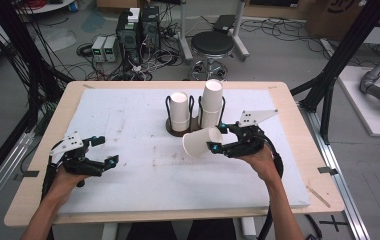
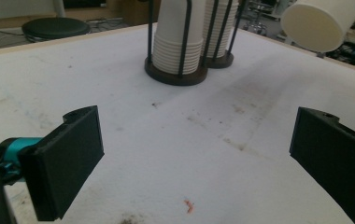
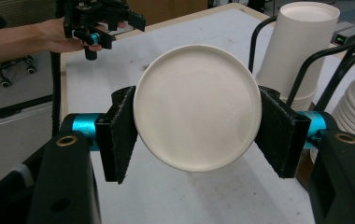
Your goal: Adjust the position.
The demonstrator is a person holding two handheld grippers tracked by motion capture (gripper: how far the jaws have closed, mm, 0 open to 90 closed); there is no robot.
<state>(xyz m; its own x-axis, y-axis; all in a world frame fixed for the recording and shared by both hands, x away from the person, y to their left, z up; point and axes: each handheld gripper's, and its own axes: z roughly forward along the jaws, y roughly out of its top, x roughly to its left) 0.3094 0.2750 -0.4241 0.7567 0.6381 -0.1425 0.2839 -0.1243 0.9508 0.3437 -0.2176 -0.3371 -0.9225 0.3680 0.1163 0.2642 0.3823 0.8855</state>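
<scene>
1. Right gripper clamped on a white paper cup, pads against both sides, cup tipped sideways above the table, just in front of the holder
2. Left gripper spread wide, nothing between
3. Behind: two stacks of cups nested in a black wire holder

Place: a robotics lab or test workshop.
Floor at 12 o'clock: computer towers, power supplies, tangled cables.
Furniture: rolling stool.
Surround: black frame struts.
</scene>
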